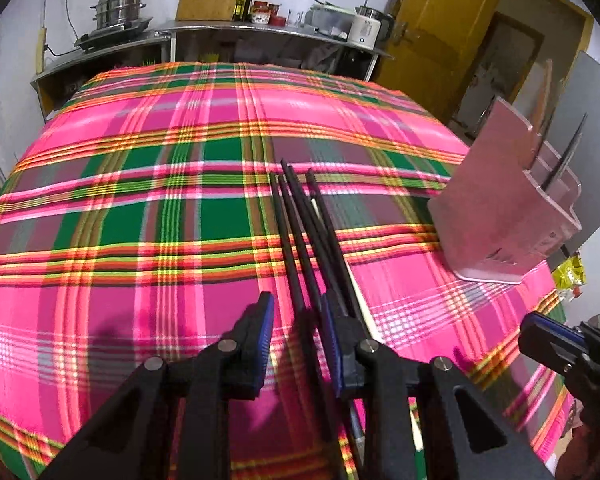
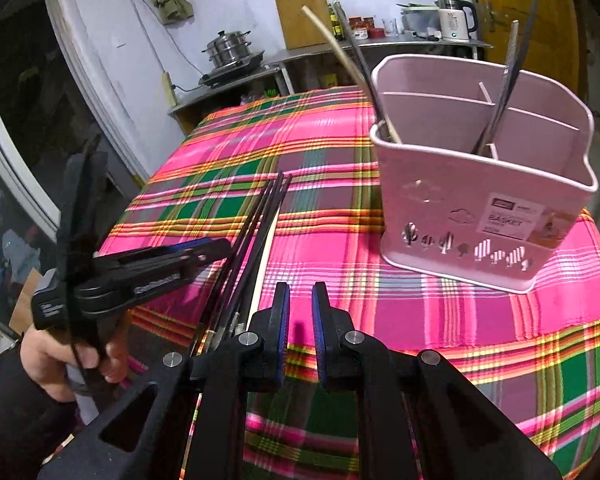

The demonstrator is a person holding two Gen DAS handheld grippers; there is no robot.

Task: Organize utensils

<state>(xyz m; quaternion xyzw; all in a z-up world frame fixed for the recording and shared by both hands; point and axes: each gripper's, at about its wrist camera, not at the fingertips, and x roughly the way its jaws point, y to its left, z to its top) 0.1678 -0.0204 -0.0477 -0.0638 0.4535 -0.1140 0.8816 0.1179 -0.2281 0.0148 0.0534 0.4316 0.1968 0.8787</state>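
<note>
Chopsticks [image 1: 300, 216] lie bunched near the tabletop's near edge. Left gripper [image 1: 296, 314], jaws parted, straddles them, gripping nothing; closing off-centre could scatter them. Right gripper [image 2: 300, 300], narrowly open, is empty. Basket [image 2: 480, 208], toward the right edge, could tip if bumped.

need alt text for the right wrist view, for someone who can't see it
A pink plastic utensil basket with dividers stands on a pink and green plaid tablecloth, already holding a few sticks. The open right gripper hovers empty below it. At left, the left gripper reaches towards a bundle of black chopsticks lying on the cloth.
</note>
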